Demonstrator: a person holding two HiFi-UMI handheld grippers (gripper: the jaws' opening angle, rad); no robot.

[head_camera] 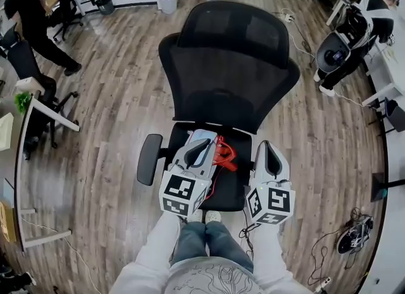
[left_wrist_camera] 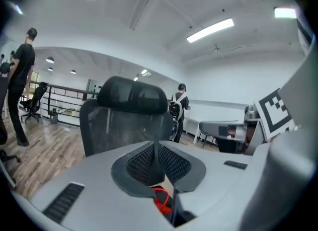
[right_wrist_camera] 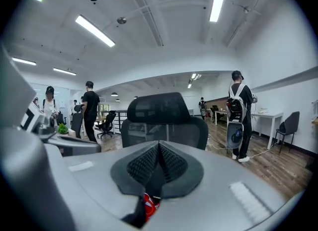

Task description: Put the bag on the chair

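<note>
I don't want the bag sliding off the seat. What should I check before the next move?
1. Bag over the chair seat: ok.
2. Bag resting fully on the seat: cannot tell.
3. Left gripper jaws together; pinching the bag: cannot tell.
4. Right gripper jaws together, beside the bag: ok.
5. Bystanders stand away from the chair: ok.

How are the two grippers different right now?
The left gripper is over the bag on the chair seat; the right gripper is beside the bag, at the seat's right edge. The left gripper tilts toward the bag; the right gripper points straight ahead. Both have jaws together.
</note>
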